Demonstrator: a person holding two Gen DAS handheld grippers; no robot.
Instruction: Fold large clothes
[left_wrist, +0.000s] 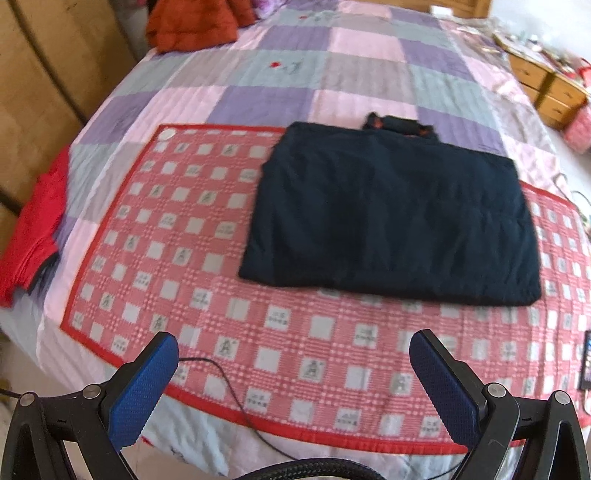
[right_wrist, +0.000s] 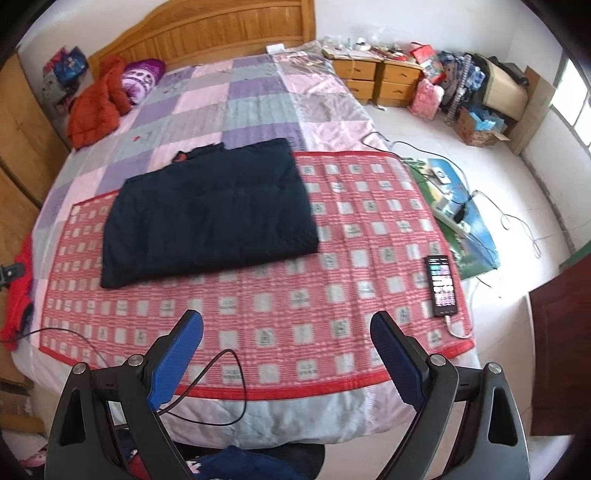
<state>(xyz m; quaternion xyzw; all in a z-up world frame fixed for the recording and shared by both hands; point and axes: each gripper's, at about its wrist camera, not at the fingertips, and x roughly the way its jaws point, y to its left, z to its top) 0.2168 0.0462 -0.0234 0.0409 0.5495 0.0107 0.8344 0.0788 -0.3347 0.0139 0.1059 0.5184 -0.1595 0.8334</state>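
A dark navy padded garment lies folded into a flat rectangle on a red checked mat on the bed, its collar with red trim at the far edge. It also shows in the right wrist view on the mat. My left gripper is open and empty, held above the mat's near edge, short of the garment. My right gripper is open and empty, also over the near part of the mat.
A phone on a cable lies at the mat's right edge. A thin black cable loops over the bed's near edge. Red clothes lie at the left edge, an orange jacket by the headboard. Nightstands and clutter stand right.
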